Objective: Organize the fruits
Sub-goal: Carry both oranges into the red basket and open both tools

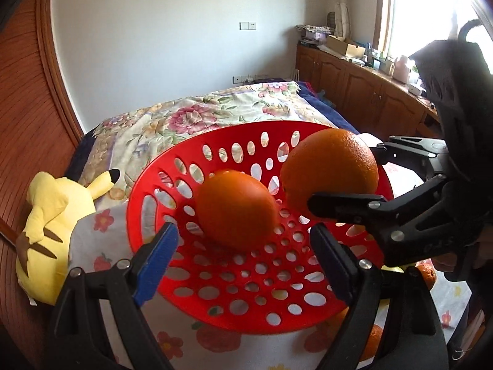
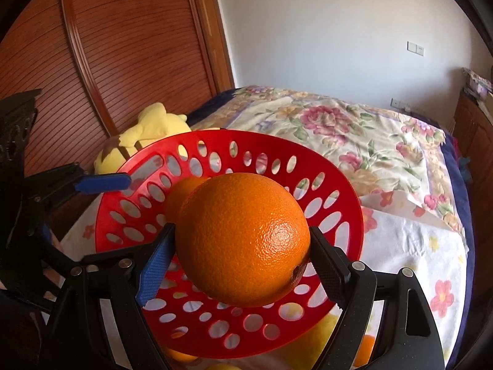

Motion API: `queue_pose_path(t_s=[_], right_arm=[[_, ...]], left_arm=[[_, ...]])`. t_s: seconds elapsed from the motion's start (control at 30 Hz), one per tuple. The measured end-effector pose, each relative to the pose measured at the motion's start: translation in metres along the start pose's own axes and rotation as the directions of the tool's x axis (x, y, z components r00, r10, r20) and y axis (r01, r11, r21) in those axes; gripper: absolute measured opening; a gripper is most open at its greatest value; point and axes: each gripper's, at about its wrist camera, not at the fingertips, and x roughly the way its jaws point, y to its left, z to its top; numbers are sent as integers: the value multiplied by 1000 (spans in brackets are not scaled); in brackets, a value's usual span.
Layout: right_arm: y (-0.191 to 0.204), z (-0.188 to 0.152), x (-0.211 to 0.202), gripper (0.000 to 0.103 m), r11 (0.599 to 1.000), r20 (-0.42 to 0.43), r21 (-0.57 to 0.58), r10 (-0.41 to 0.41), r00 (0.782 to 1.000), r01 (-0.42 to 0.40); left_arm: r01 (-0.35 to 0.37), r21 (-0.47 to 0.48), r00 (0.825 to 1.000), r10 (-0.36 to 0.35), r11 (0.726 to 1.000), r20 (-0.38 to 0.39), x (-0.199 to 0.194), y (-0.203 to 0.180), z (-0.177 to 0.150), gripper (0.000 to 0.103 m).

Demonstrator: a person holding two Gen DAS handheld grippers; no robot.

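A red perforated basket (image 1: pixel 215 302) (image 2: pixel 345 185) sits on the bed. One orange (image 1: pixel 235 209) lies inside it; in the right wrist view only its edge (image 2: pixel 178 191) shows behind the held fruit. My right gripper (image 2: pixel 243 262) is shut on a second, larger orange (image 2: pixel 243 240) and holds it over the basket; it also shows in the left wrist view (image 1: pixel 331 169), with the right gripper (image 1: pixel 348 182) coming in from the right. My left gripper (image 1: pixel 246 262) is open and empty at the basket's near rim.
A yellow plush toy (image 1: pixel 49 231) (image 2: pixel 148 129) lies left of the basket by the wooden wardrobe (image 2: pixel 123 46). More oranges (image 1: pixel 426 273) lie on the flowered sheet (image 2: pixel 416 246) below and right of the basket. Wooden cabinets (image 1: pixel 354 86) line the far right.
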Motion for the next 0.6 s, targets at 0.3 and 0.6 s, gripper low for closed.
queue_pose_path(t_s=[0.3, 0.6], right_arm=[[21, -9, 3, 86, 998, -11, -59, -35, 999, 34], [27, -12, 7, 86, 995, -8, -73, -65, 998, 64]], left_arm=[[15, -55, 999, -13, 998, 39, -24, 13, -20, 88], [22, -99, 996, -13, 995, 91, -53, 18, -38, 88]])
